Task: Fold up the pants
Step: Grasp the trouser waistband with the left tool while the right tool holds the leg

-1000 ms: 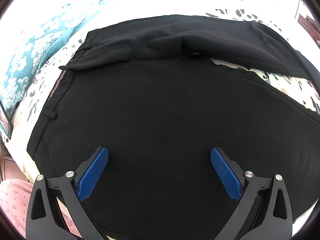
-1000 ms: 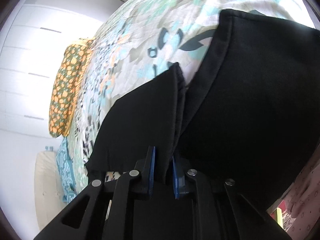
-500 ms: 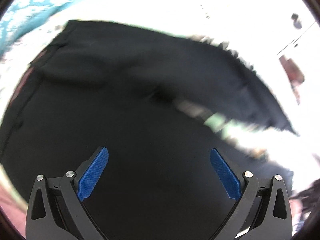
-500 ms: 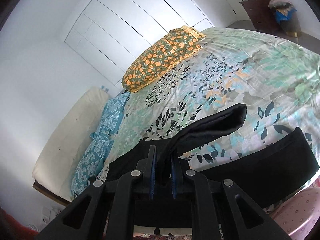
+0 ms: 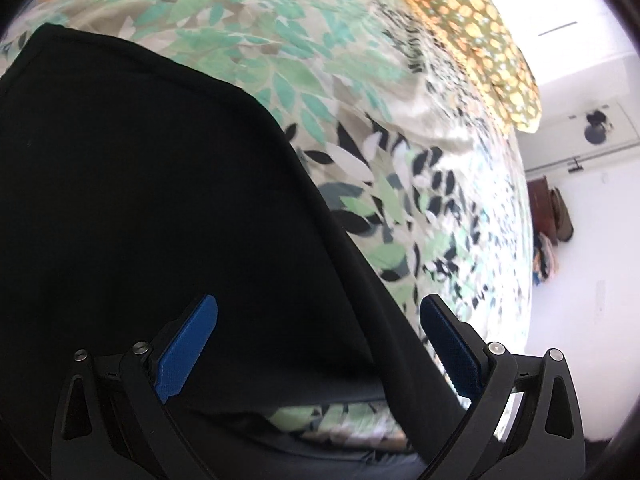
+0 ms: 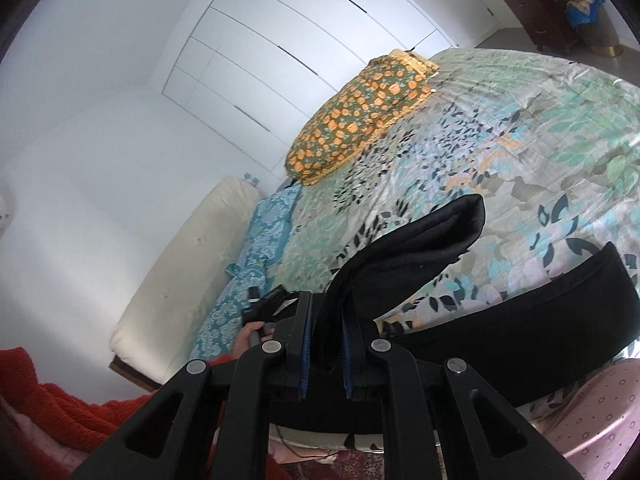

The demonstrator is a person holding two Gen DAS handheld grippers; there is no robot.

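Black pants (image 6: 500, 320) spread across floral bedsheet (image 6: 520, 152) near bed's front edge. One leg end (image 6: 432, 236) lifted off sheet, rising from between blue pads (image 6: 306, 344) of right gripper (image 6: 326, 344) and drooping forward past fingertips. Rest of garment lying flat, running as a dark band to the right of right gripper. Right gripper pinching the lifted cloth, pads pressed close with only fabric thickness between.

In left wrist view: pants (image 5: 152, 208) filling left and centre of view, edge running diagonally from upper left down to lower right. Left gripper (image 5: 318, 344) spread wide, blue pads (image 5: 188, 344) well apart, nothing clamped. Left pad over black cloth; right pad just beyond cloth edge, over sheet. Fold edge passing between the two fingers. Contact with fabric not determinable. Strip of sheet visible under a raised cloth edge at bottom centre.

Surroundings: orange-patterned pillow (image 6: 356, 116) at far side of bed; teal patterned pillow (image 6: 256, 264) at bed's left edge, beside cream mattress (image 6: 180, 276). White wardrobe doors (image 6: 280, 40) behind. Hand (image 6: 244, 340) holding left gripper's handle visible left of right gripper, orange sleeve (image 6: 60, 408) below. Pink dotted cloth (image 6: 592, 420) at lower right. Dark cabinet (image 6: 532, 8) far right corner.
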